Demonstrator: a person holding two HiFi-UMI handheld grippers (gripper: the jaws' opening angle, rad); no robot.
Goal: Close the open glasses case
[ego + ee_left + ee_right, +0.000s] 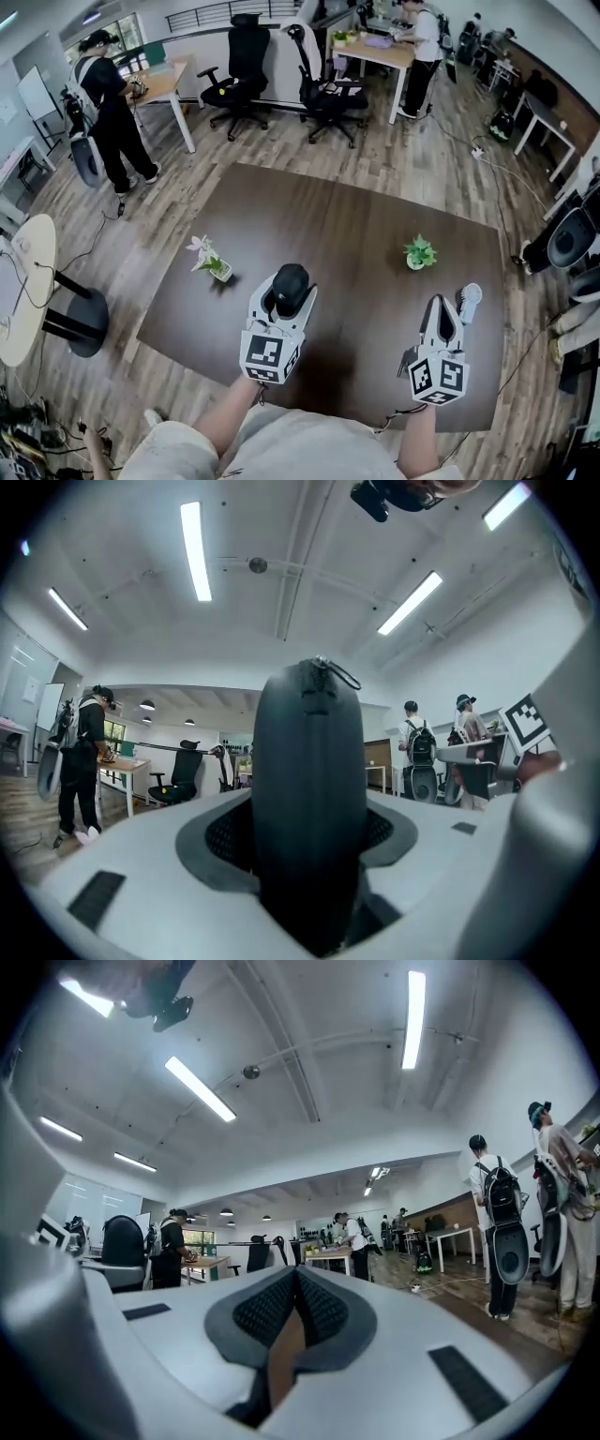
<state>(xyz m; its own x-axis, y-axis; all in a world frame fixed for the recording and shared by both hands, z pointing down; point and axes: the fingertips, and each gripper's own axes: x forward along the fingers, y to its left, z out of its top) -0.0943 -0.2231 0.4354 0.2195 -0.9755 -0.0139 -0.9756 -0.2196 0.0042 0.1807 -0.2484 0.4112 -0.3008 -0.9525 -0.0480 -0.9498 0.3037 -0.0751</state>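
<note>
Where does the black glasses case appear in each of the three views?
Head view: glasses case at the centre, held in the left gripper.
Left gripper view: fills the middle, between the jaws.
Right gripper view: small, at the far left.
Shared landmark: the person in black at the wooden desk.

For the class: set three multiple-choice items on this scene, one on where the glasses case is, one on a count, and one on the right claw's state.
1. Where is the black glasses case?
A. in a drawer
B. between the left claw's jaws
C. on a shelf
2. How many potted plants stand on the table?
A. one
B. two
C. four
3. The right claw's jaws are:
A. wide apart
B. closed on a pen
C. together, nothing between them

1 B: the left gripper view shows it clamped.
2 B: one on each side in the head view.
3 C: the right gripper view shows the pads meeting.
</note>
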